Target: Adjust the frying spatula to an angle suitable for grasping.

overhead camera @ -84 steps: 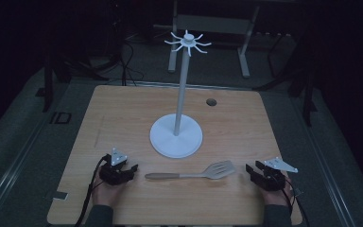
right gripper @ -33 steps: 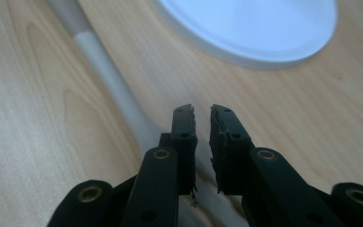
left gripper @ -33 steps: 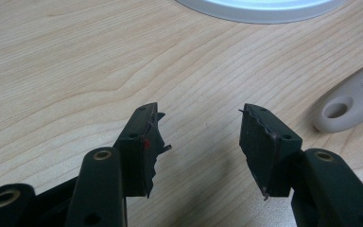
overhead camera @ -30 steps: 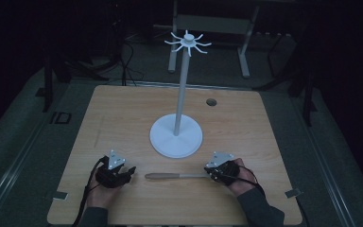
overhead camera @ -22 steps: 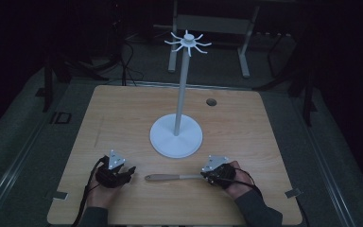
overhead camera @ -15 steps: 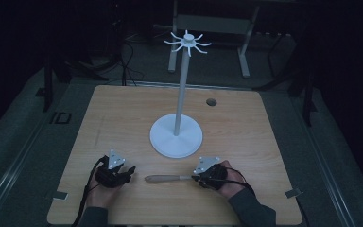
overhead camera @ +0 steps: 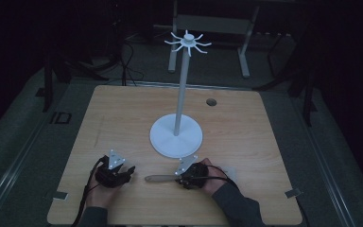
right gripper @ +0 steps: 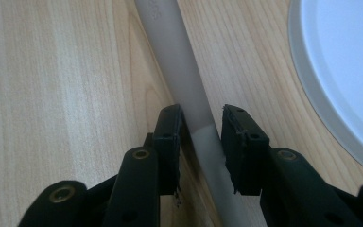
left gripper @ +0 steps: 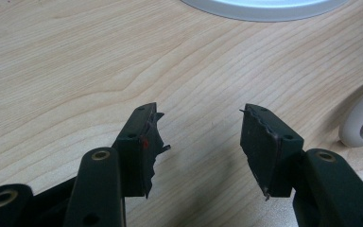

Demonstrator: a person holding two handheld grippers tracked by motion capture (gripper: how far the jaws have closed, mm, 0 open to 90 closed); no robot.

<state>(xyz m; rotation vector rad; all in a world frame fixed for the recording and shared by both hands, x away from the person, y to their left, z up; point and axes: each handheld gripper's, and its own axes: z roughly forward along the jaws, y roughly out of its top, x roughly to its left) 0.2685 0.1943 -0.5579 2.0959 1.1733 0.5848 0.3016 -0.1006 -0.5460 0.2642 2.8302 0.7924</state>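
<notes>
Since the earliest frame your right gripper (overhead camera: 185, 178) has travelled left from the table's right edge onto the spatula (overhead camera: 159, 178); its jaws have just been opening, and in the right gripper view they straddle the handle (right gripper: 189, 94) with a gap on the right, so it is not clamped; your left gripper (overhead camera: 123, 173) sits where it was, tongs apart over bare wood (left gripper: 198, 137). The spatula's handle is pale and smooth, lying flat on the table (overhead camera: 246, 123) just in front of the white stand (overhead camera: 176, 137); its head is hidden under your gripper.
</notes>
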